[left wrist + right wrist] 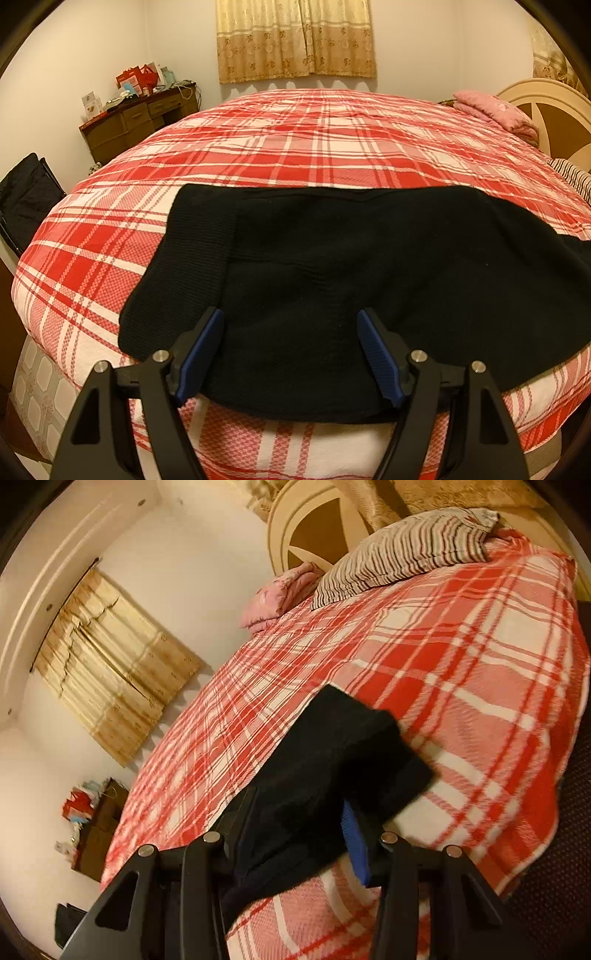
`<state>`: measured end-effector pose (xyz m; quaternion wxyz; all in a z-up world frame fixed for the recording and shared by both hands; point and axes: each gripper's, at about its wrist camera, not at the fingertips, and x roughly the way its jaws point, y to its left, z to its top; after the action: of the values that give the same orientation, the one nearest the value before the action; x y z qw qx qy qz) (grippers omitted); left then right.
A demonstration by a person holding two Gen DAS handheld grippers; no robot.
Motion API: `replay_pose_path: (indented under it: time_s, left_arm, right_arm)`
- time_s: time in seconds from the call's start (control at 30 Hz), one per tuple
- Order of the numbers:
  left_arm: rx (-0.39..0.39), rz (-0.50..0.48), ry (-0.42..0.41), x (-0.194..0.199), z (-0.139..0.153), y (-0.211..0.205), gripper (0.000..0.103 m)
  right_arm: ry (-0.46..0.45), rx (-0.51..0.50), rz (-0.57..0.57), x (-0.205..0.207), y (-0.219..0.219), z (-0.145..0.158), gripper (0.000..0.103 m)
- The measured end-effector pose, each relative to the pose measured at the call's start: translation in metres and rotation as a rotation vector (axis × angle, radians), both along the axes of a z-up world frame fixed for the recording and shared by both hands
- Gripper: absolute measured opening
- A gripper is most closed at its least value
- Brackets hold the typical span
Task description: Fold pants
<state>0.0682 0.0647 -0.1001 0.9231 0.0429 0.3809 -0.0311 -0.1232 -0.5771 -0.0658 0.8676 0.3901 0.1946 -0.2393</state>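
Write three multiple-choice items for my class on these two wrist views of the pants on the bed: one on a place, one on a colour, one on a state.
1. Where does the striped pillow lie?
A. at the headboard end of the bed
B. on the desk
C. on the floor

2. What colour are the pants?
A. pink
B. black
C. beige

3. How do the jaws of the left gripper stand?
A. clamped on the curtain
B. shut tight with nothing between
C. apart, over the pants

Key:
1 A, it rests on the plaid cover against the headboard.
2 B, the cloth is black against the red and white plaid.
3 C, the two blue pads stand well apart with black cloth showing between them.
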Motion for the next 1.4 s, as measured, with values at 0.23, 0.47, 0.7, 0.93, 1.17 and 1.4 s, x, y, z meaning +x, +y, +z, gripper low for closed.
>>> replay_pose_path:
  time_s: [0.23, 0.47, 0.7, 0.93, 1.17, 1.4]
  left_arm:
    - [-0.006, -0.006, 0.005, 0.001, 0.0, 0.001, 0.078]
    - [-0.008, -0.005, 0.005, 0.002, 0.0, 0.0, 0.078]
    - [-0.002, -0.004, 0.008, 0.002, 0.0, -0.001, 0.078]
    - [0.004, 0.006, 0.014, 0.004, 0.0, -0.003, 0.079]
    - [0.02, 0.012, 0.012, 0.005, -0.001, -0.006, 0.081]
    - [0.039, 0.024, 0.015, 0.006, 0.0, -0.008, 0.081]
  right_arm:
    - [0.023, -0.049, 0.09, 0.01, 0.012, 0.029, 0.003]
    - [-0.022, 0.002, 0.073, -0.018, -0.002, 0.03, 0.004]
    - [-0.163, 0.315, 0.074, -0.048, -0.041, -0.028, 0.007]
    - [-0.243, 0.289, -0.013, -0.076, -0.054, -0.016, 0.025]
    - [-0.087, 0.022, -0.045, -0.055, -0.077, 0.031, 0.056]
    - [0.191, -0.083, 0.148, 0.015, -0.081, 0.013, 0.052]
